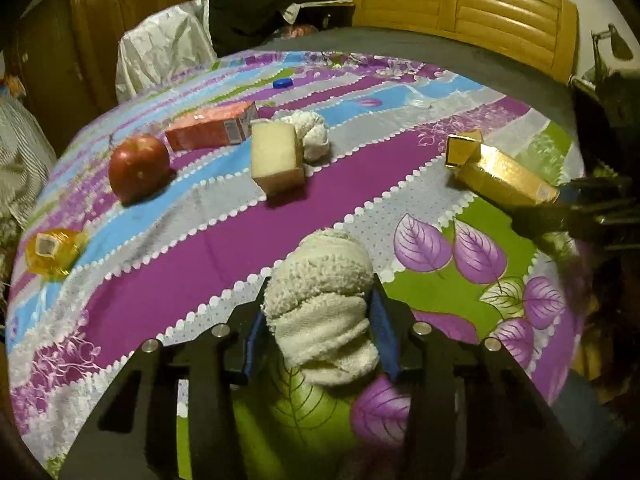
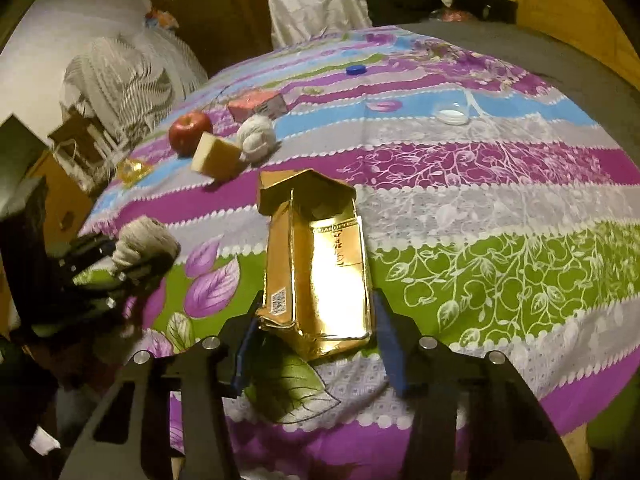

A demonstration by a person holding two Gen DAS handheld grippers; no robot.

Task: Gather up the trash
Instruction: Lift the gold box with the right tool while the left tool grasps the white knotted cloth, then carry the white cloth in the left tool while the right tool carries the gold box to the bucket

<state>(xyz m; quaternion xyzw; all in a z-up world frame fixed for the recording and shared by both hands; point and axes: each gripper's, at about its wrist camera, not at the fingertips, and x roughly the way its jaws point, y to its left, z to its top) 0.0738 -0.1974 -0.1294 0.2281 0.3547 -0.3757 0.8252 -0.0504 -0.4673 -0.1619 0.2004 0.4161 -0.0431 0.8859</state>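
**Two claws on the bed, each around a piece of trash**

Left claw [image 1: 318,320] clenched on a wad of white tissue [image 1: 320,304]; blue pads pressed against both sides of the wad, which bulges out past the fingertips and sits just over the patterned bedspread [image 1: 240,240]. Seen from the right wrist view as well: same wad [image 2: 144,240] caught between dark fingers at the left edge.

Right claw [image 2: 316,336] straddling the near end of a gold box [image 2: 320,272]. Box lying on the bedspread [image 2: 480,240], lengthwise away from the camera, far flap open and standing up. Left pad touching or almost touching the crumpled near corner of the box; right pad just beside the box's other side, contact not clear. Cannot tell whether gripped or merely enclosed. From the left wrist view, gold box [image 1: 500,176] at the right, near the dark fingers of the other claw.

Further up the bed, well apart from both claws: red apple [image 1: 138,168], pink carton [image 1: 212,126], pale block [image 1: 276,160] touching a second tissue wad [image 1: 314,136], yellow wrapper [image 1: 52,254] near the left edge, blue cap [image 1: 283,83], clear plastic lid [image 2: 452,114]. Wooden headboard [image 1: 464,12] behind.
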